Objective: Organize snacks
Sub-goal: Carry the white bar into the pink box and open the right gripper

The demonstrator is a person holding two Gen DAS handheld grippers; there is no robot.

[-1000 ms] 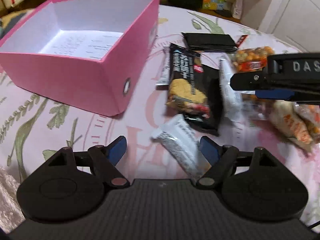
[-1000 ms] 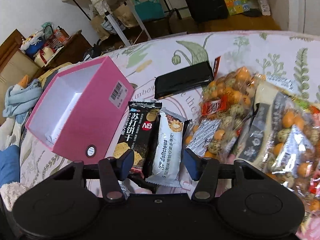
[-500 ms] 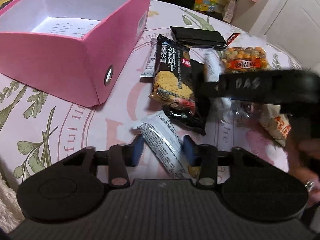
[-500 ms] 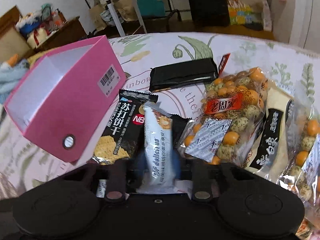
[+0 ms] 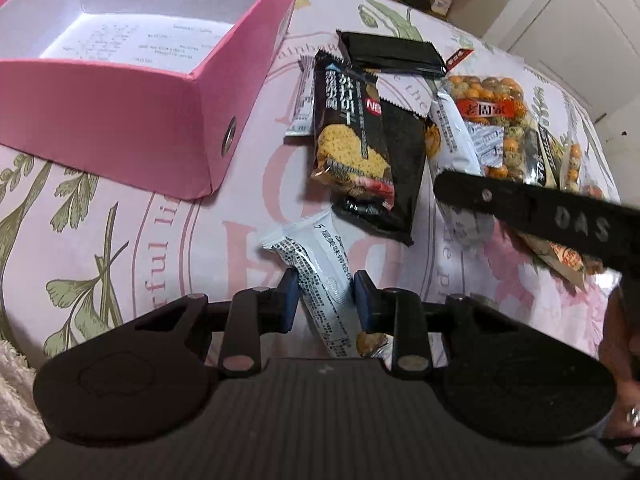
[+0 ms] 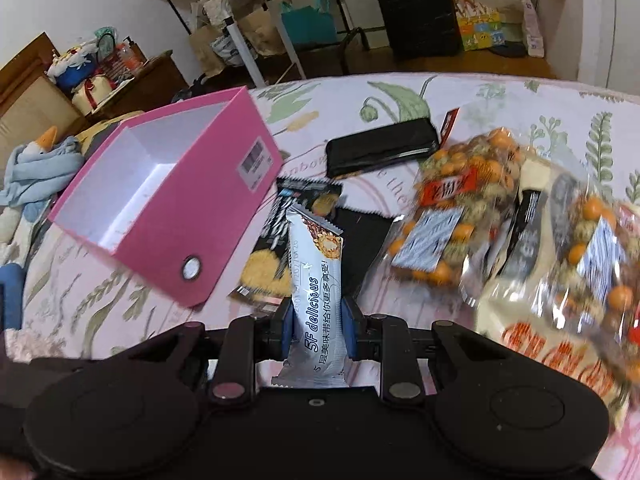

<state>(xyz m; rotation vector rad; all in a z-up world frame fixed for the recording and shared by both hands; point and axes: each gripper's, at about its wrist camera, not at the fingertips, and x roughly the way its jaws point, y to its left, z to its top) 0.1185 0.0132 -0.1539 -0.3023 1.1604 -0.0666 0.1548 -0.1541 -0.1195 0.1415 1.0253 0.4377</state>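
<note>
Slippery silver-white snack bars could slide out, because the left gripper [image 5: 322, 300] and right gripper [image 6: 318, 330] each squeeze just 1 shiny wrapper near the open pink cardboard box [image 6: 168, 204].

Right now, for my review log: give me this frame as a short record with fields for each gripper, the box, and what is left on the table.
left gripper: shut on a white bar lying on the tablecloth
right gripper: shut on a second white bar, lifted clear of the cloth
pink box: open, no snacks visible inside, only a printed sheet on its floor
loose snacks: black cracker packet, black flat packet, nut bags
stage: both bars gripped, neither in the box yet
</note>
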